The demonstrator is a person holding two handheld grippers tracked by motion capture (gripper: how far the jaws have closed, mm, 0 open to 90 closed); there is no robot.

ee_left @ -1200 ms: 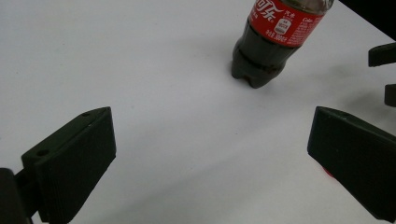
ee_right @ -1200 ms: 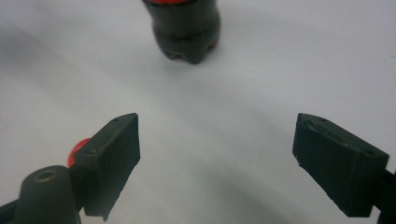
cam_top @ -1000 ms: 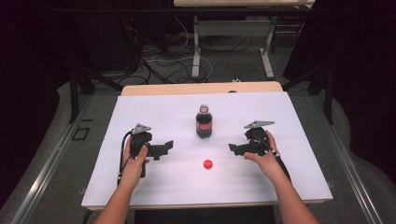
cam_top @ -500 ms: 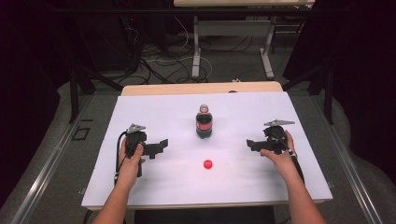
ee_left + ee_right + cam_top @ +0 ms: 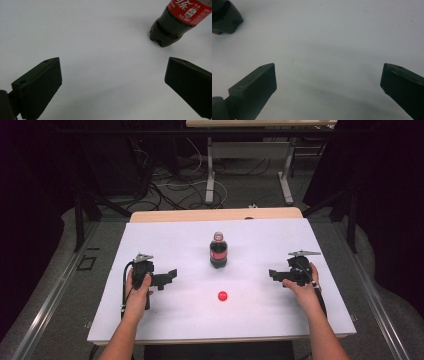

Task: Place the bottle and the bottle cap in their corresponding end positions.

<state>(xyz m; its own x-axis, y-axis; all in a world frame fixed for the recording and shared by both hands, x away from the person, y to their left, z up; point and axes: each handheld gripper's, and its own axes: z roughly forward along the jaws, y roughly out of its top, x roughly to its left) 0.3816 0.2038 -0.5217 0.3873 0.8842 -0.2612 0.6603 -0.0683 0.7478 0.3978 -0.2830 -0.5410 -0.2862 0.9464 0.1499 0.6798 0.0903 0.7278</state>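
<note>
Two grippers: we hold one in each hand, low over the white table (image 5: 280, 320), either side of the bottle (image 5: 218, 251).
Landmark: the bottle stands upright, cap off, near the middle of the white top, a little toward the far edge.
Left gripper (image 5: 167, 277): left of the bottle and nearer to us, well apart from it; its jaws are spread wide with only bare white surface between them.
Left gripper view: the bottle's dark base and red label (image 5: 172, 22) sit beyond the right-hand jaw, not between the two.
Right gripper (image 5: 276, 274): right of the bottle and nearer to us, well apart from it; its jaws are also spread wide, nothing held.
Right gripper view: the bottle's base (image 5: 225, 17) shows at the upper left corner, outside the jaws.
Red cap (image 5: 222, 295): lying on the table on our side of the bottle, clear of it, about midway between the two grippers.
Open room: we see bare surface on every side of the bottle, and wide clear stretches between it and each gripper.
Edges: the left hand (image 5: 137, 290) is close to the table's left edge, the right hand (image 5: 300, 287) close to its right edge; a wooden strip (image 5: 215, 214) borders the far edge behind the bottle.
</note>
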